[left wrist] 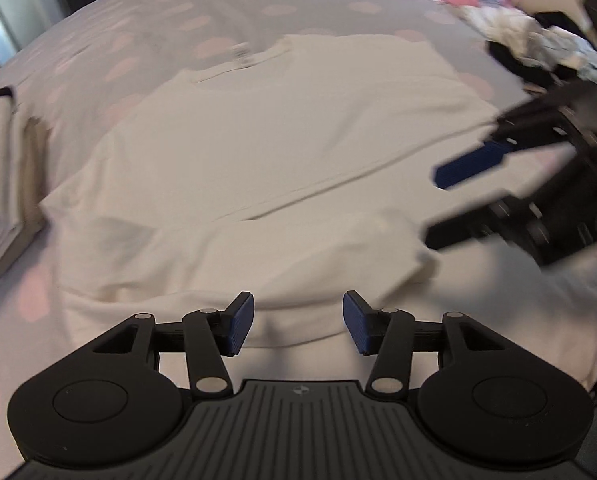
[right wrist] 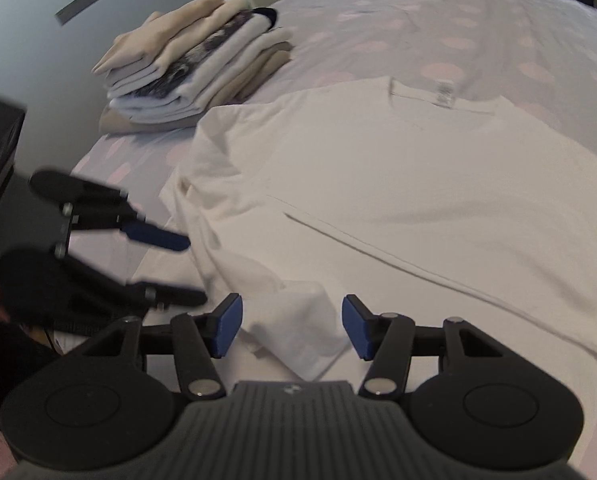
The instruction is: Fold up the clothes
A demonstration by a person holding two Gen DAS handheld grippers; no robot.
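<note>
One white T-shirt (right wrist: 398,200), spread flat on my spotted bedsheet (left wrist: 138,40), collar away from me, one sleeve (right wrist: 298,320) turned in at the near hem. My left gripper (left wrist: 298,324): jaws apart, empty, above the hem. My right gripper (right wrist: 292,328): jaws apart around the sleeve, not pinching. Folded stack (right wrist: 194,68) set aside, I judge, to leave folding room.

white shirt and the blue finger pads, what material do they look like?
White shirt: soft matte knit, likely cotton jersey; it creases, and a seam shows. Blue finger pads: probably rubber or ribbed plastic, matte, with fine ridges; can't tell which.
</note>
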